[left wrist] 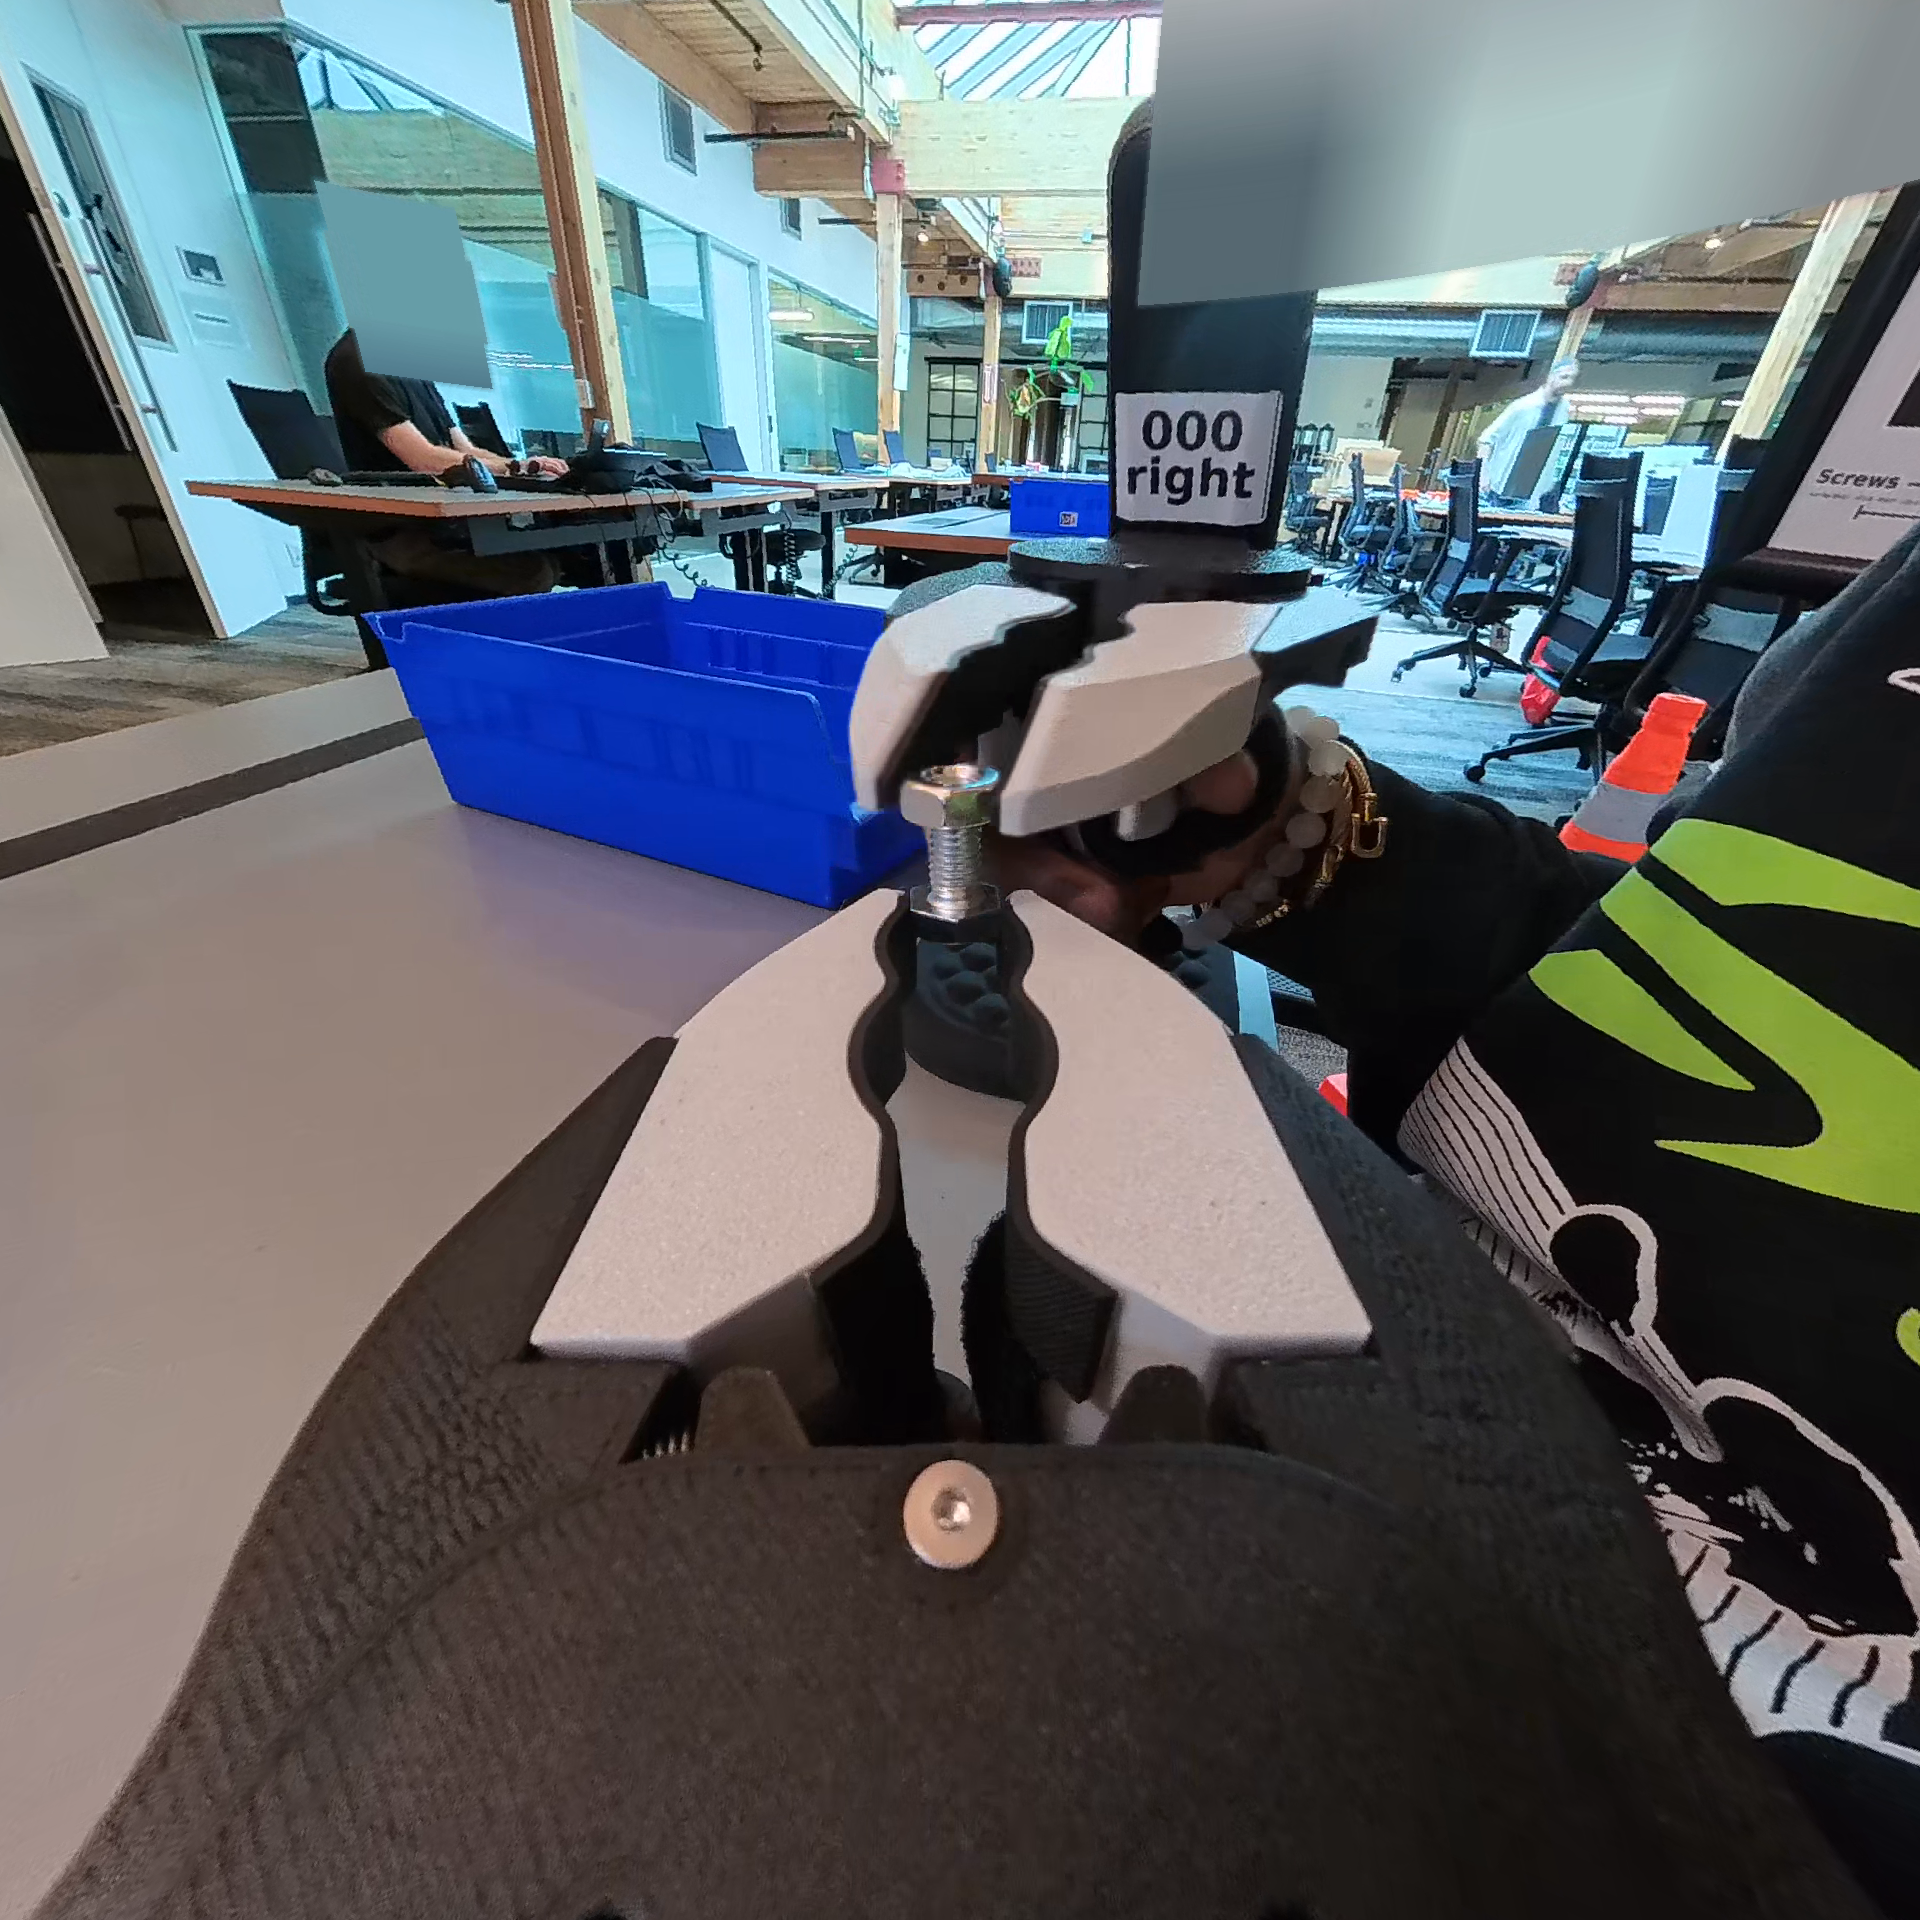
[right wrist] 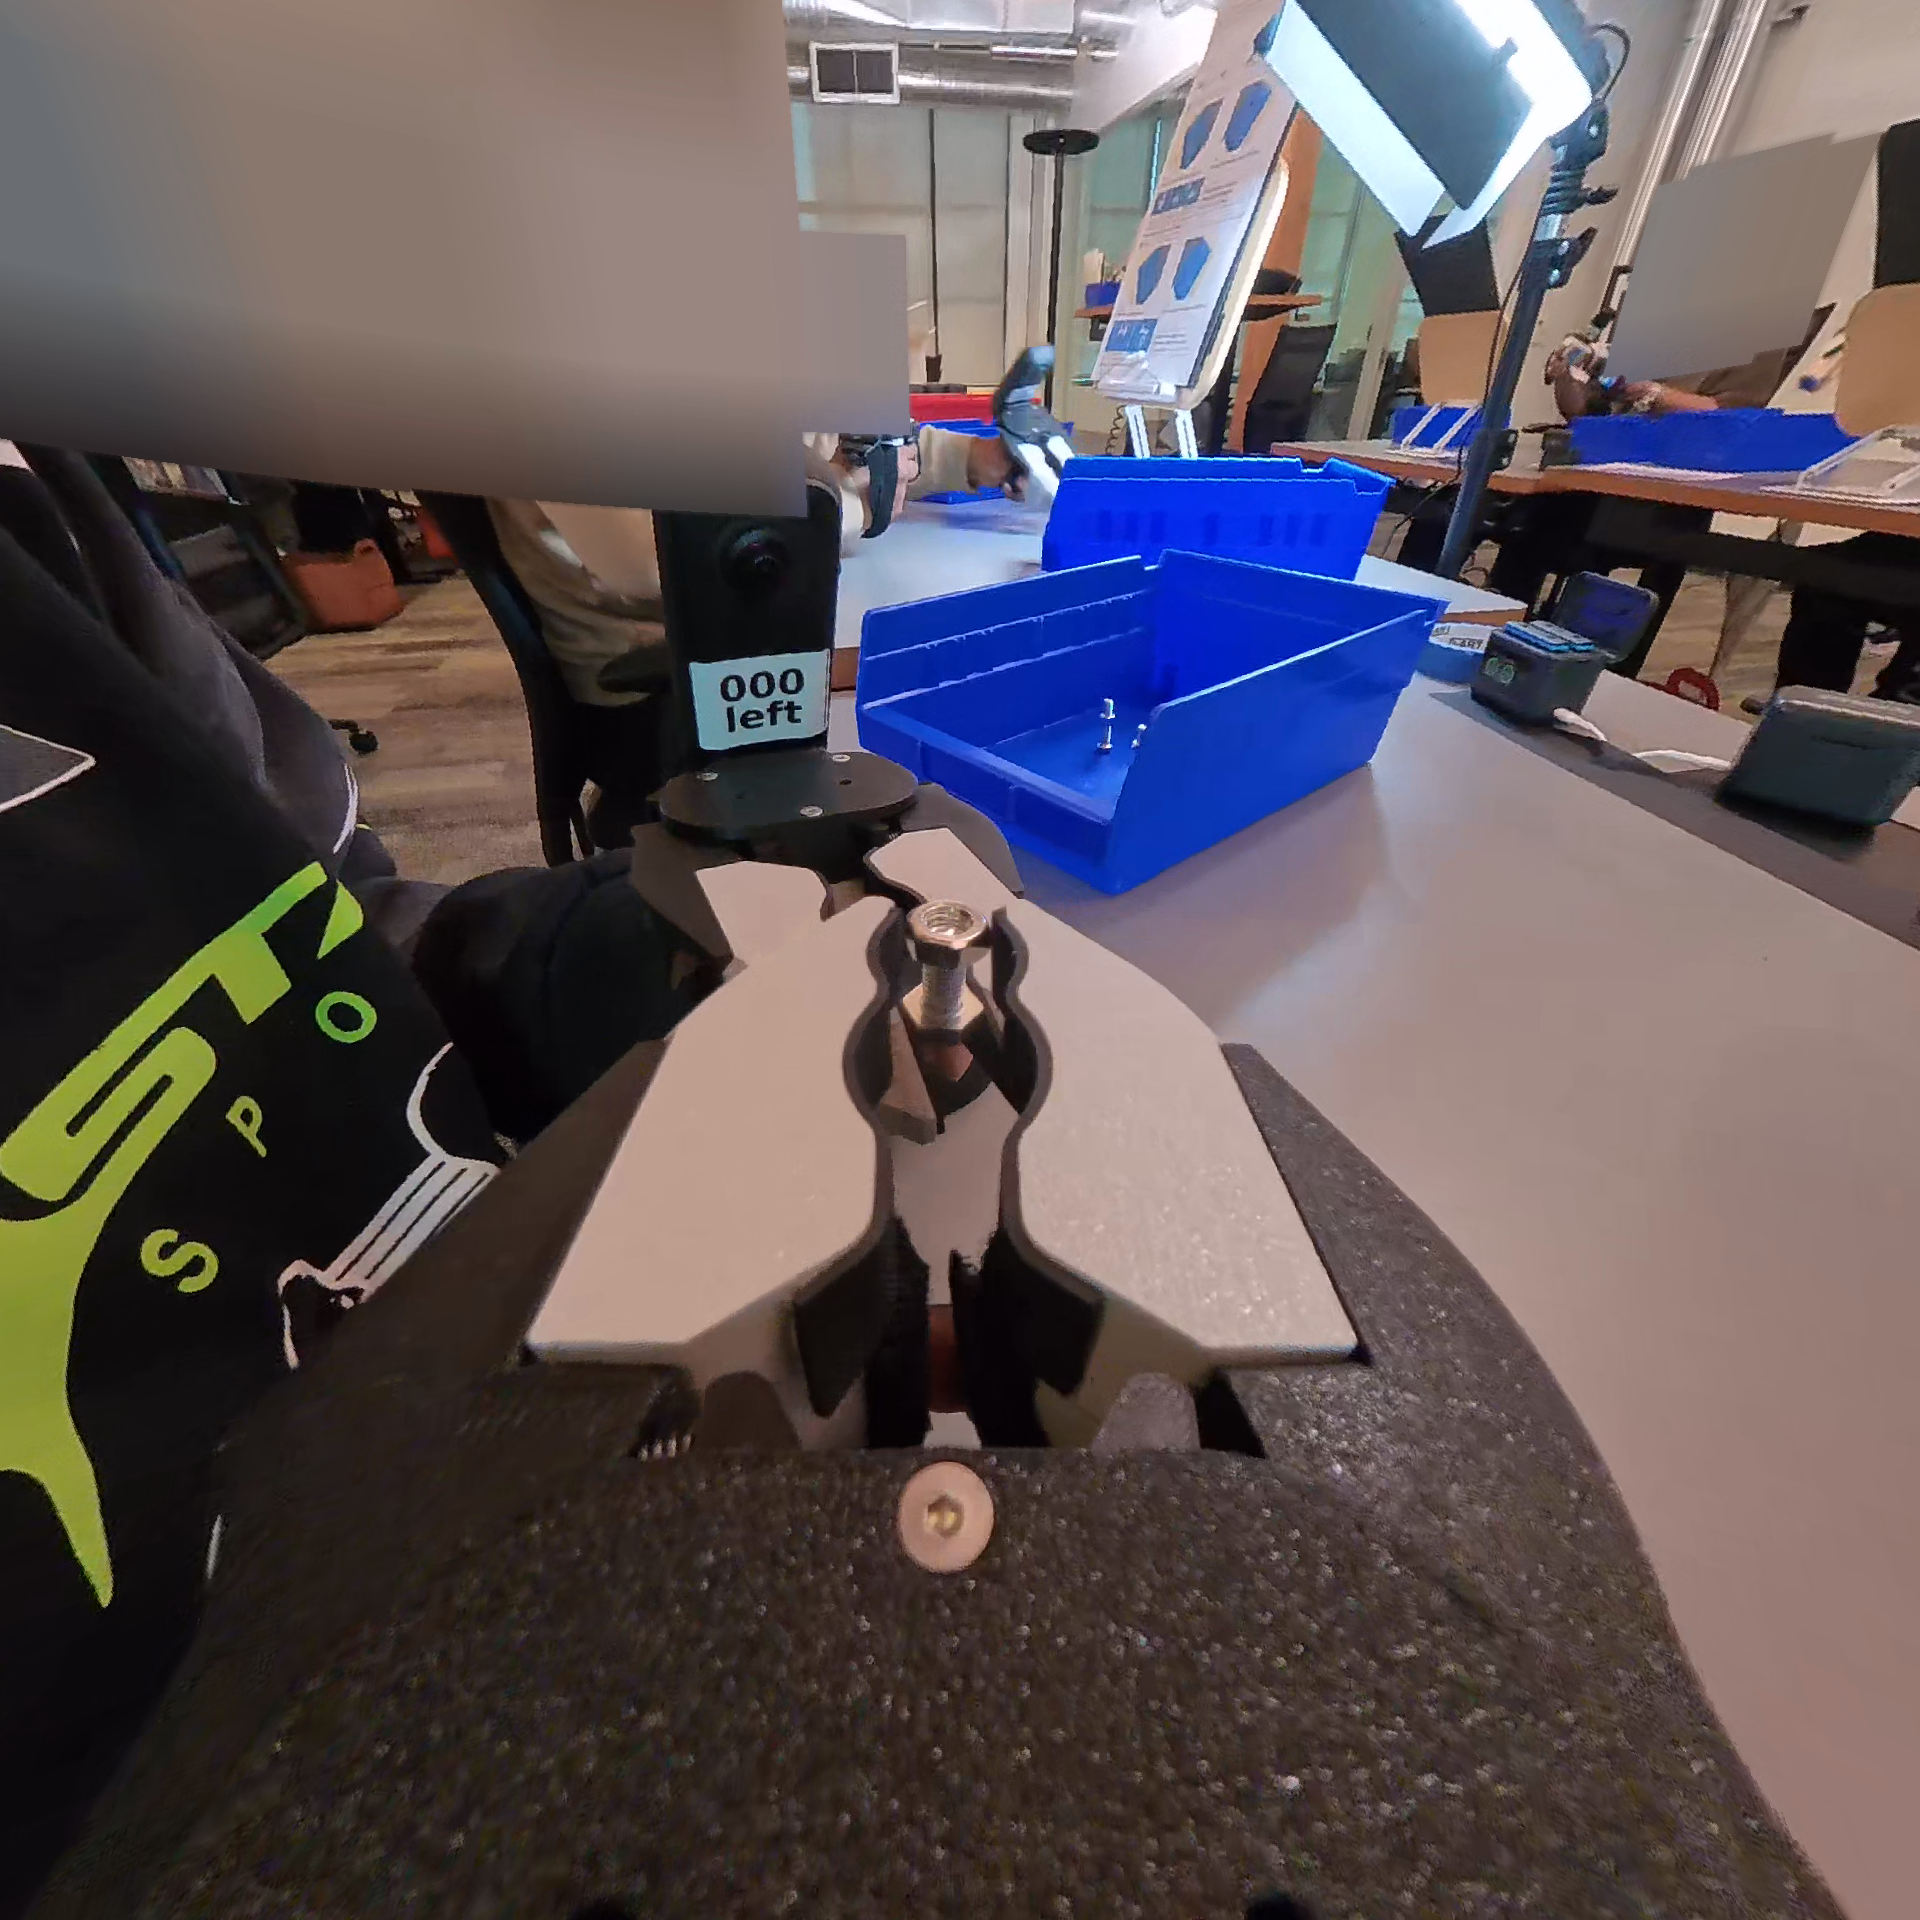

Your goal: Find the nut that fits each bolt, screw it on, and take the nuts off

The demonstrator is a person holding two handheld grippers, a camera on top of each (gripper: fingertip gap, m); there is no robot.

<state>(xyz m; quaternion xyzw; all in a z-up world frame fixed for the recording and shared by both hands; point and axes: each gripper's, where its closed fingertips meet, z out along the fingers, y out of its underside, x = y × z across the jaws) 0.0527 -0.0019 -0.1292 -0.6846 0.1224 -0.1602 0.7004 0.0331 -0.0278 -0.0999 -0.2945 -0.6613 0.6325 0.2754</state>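
Observation:
A silver bolt (left wrist: 954,847) is held in the air between my two grippers, over the edge of the grey table (left wrist: 260,987). My left gripper (left wrist: 954,912) is shut on the bolt's hex head (left wrist: 954,904) at its fingertips. My right gripper (left wrist: 951,800) comes from above and is shut on the silver nut (left wrist: 948,792) at the bolt's other end. In the right wrist view the nut (right wrist: 945,925) sits between my right gripper's (right wrist: 943,932) tips with its threaded hole facing out. The thread (right wrist: 940,987) and head (right wrist: 935,1023) lie behind it. The left gripper's fingers (right wrist: 748,894) reach in from beyond.
A blue bin (left wrist: 623,707) stands on the table beyond the grippers; it (right wrist: 1299,727) holds a couple of small bolts (right wrist: 1107,722). Dark cases (right wrist: 1829,753) sit at the table's right. The person's dark sleeve and printed shirt (left wrist: 1714,1039) are close by. An orange cone (left wrist: 1652,769) stands on the floor. Left and right tips are no more than a few centimetres apart.

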